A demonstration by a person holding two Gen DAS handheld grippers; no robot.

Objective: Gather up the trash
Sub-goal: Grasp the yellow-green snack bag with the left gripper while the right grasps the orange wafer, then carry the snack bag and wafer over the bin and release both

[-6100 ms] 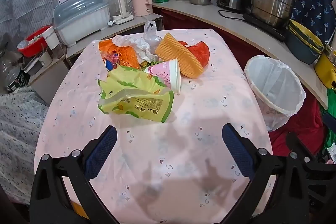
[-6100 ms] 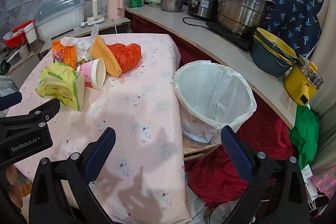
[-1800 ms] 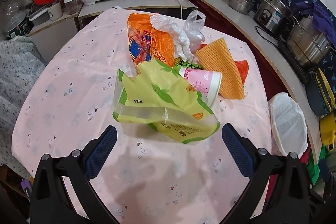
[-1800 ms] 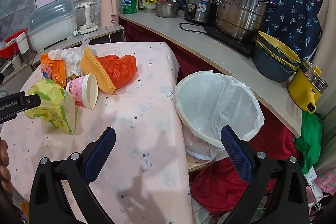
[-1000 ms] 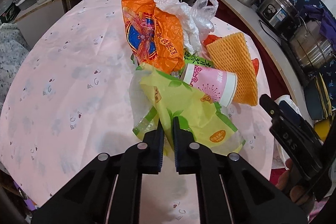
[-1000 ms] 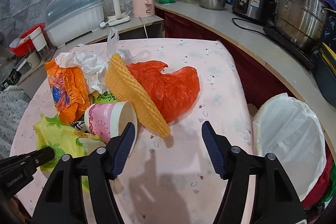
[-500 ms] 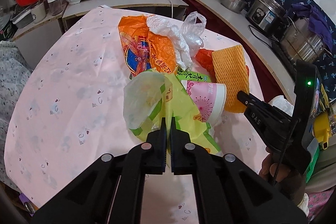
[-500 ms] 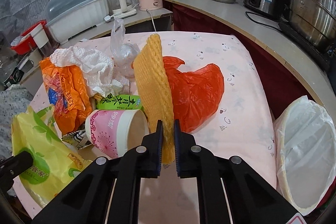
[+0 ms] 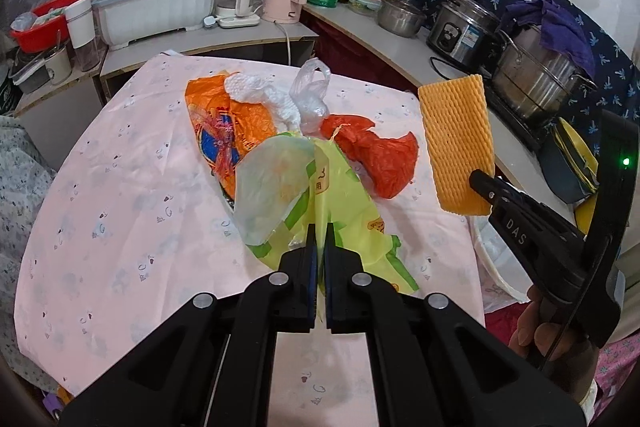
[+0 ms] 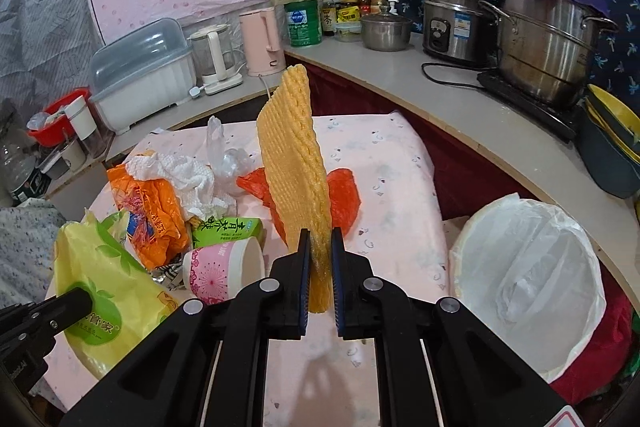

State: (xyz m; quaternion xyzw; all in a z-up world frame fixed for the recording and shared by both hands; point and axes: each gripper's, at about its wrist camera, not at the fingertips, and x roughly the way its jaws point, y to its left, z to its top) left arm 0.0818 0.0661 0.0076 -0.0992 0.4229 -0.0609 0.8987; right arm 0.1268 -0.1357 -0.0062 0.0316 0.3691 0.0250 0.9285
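My left gripper (image 9: 319, 233) is shut on the yellow-green plastic bag (image 9: 340, 203), which hangs lifted above the pink table (image 9: 120, 195). My right gripper (image 10: 320, 241) is shut on the bottom of the orange foam net (image 10: 294, 163) and holds it upright in the air; the orange foam net (image 9: 456, 143) also shows in the left wrist view. On the table remain an orange snack bag (image 10: 154, 211), white crumpled paper (image 10: 180, 179), a clear bag (image 10: 222, 151), a red plastic bag (image 10: 344, 199), a green drink carton (image 10: 226, 227) and a pink paper cup (image 10: 224, 271).
A bin lined with a white bag (image 10: 528, 279) stands right of the table. A curved counter (image 10: 460, 115) behind carries pots, a rice cooker (image 10: 452, 23), a pink kettle (image 10: 262, 39) and a dish box (image 10: 140, 83). A hand (image 9: 548, 327) holds the right gripper.
Both grippers have risen. The foam net has come off the pile and now stands in the air. The yellow-green bag hangs higher and hides the pink cup in the left wrist view.
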